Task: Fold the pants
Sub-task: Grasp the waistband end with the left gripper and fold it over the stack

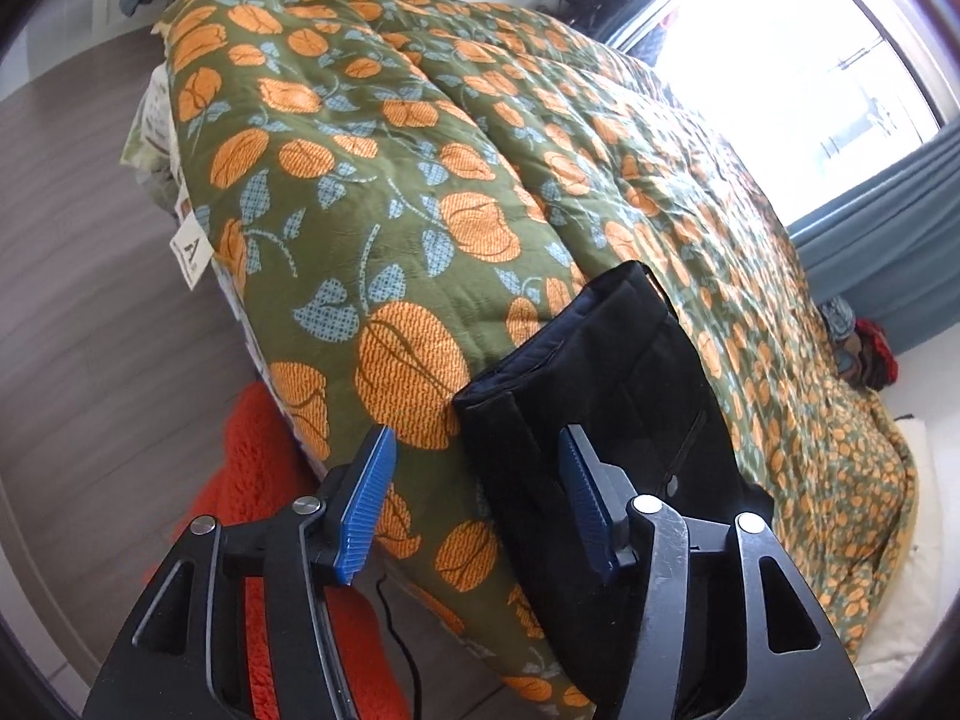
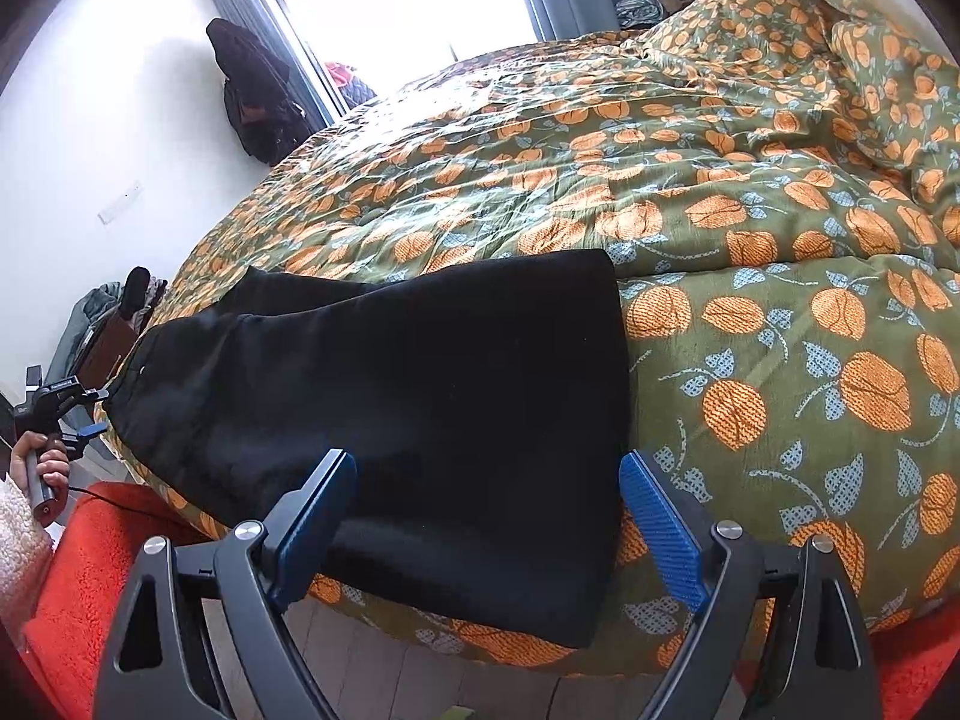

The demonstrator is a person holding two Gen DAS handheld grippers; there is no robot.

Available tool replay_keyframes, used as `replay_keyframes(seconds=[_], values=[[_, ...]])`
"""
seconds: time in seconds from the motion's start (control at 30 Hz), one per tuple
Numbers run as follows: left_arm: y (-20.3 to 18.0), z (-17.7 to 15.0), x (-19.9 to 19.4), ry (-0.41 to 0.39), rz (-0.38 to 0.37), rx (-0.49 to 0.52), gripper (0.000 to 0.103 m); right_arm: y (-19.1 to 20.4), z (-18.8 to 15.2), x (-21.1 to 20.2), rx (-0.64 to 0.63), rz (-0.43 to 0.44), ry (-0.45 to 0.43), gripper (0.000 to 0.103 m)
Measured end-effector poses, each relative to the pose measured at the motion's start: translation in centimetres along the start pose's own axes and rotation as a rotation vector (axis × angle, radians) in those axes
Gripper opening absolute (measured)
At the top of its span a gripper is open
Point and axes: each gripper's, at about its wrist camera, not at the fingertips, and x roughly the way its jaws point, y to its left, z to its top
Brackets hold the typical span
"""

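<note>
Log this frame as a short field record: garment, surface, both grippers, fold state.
garment: black pants, lying along the near edge of the bed, partly draped over the side
surface: green comforter with orange pumpkin print
left gripper: open, at one end of the pants, holding nothing
right gripper: open, just in front of the draped pants edge, holding nothing
fold state: legs appear stacked lengthwise; no crosswise fold visible
floor: red shaggy rug beside the bed

Black pants (image 2: pixel 420 372) on green, orange-flowered quilt (image 2: pixel 750 240); orange rug (image 1: pixel 270 480)
</note>
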Motion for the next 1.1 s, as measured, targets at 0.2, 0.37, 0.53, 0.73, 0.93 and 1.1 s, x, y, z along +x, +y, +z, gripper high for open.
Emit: replay_keyframes(seconds=[0.2, 0.37, 0.53, 0.73, 0.93, 1.1], values=[[-1.1, 0.0, 1.6, -0.001, -0.043, 0.02, 0.047, 0.0, -0.1, 0.3, -0.003, -0.006, 0.011, 0.089], [-1.3, 0.3, 3.6, 0.016, -0.076, 0.013, 0.056, -0.2, -0.3, 0.3, 0.002, -0.012, 0.014, 0.089], [-0.9, 0.8, 4.1, 0.017, -0.098, -0.03, 0.042, -0.4, -0.3, 0.2, 0.011, -0.014, 0.014, 0.089], [-4.9, 0.5, -1.6, -0.02, -0.196, 0.119, 0.02, -0.7, 0.2, -0.3, 0.033, -0.001, -0.016, 0.089], [-15.8, -6.5, -9.4, 0.011, -0.404, 0.47, 0.02, -1.2, 0.8, -0.9, 0.063, 0.01, -0.055, 0.089], [-24.4, -16.5, -8.7, 0.167, -0.521, 0.718, 0.02, -2.1, 1.2, -1.0, 0.108, 0.012, -0.072, 0.089]])
